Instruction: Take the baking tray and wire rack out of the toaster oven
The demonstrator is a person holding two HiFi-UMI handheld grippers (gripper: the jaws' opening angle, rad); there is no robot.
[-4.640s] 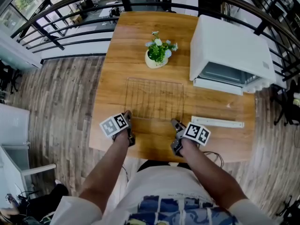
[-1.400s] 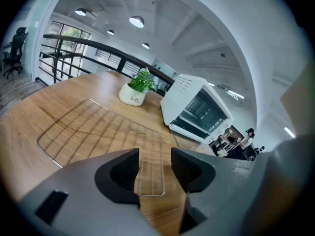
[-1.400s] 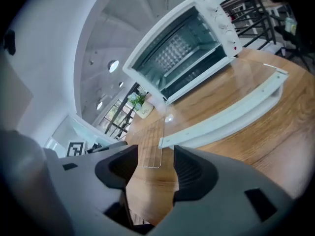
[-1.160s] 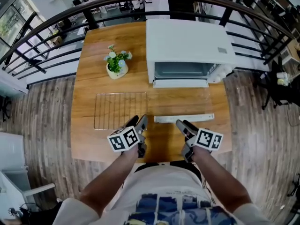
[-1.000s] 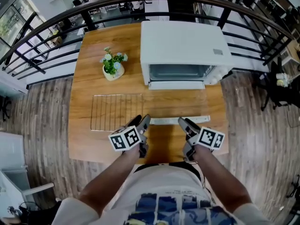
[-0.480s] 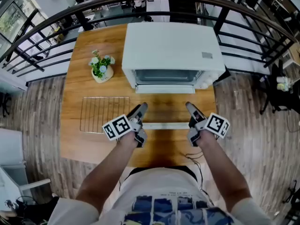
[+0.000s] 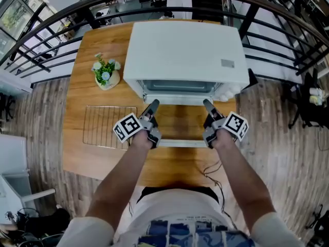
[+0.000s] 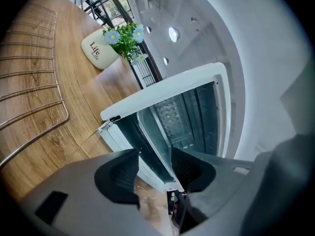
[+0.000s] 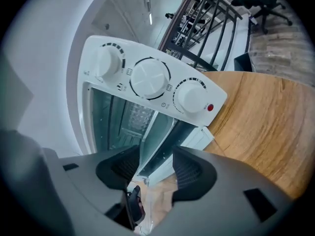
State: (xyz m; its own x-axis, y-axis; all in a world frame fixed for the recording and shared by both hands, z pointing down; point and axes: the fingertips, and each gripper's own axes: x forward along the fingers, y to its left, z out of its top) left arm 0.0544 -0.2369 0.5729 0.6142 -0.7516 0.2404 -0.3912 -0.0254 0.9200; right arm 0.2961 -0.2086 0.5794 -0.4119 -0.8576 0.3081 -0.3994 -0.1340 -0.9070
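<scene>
Quick one on the setup: the wooden surface (image 7: pixel 77 153) sat on a plank floor (image 7: pixel 36 117), with a dark metal railing (image 7: pixel 51 50) curving round its far side. The white toaster oven (image 7: pixel 180 50) stood at the back with its glass door (image 7: pixel 180 125) folded down flat. The little flower pot (image 7: pixel 105 73) was just left of it.

The wire rack (image 7: pixel 105 125) was already out, lying flat on the surface left of the door. We honestly couldn't pick out the baking tray in the dark cavity.

Compared with a few seconds before, the oven had gone from off to our right to dead centre. The rack, which had been right in front of us, was now off to the left. Both grippers had moved from the near edge to over the open door, right up at the oven mouth.

The left claw (image 8: pixel 155 154) was apart and held nothing. The right claw (image 9: pixel 155 151) had just been closing a touch but was also apart, with nothing clamped.
</scene>
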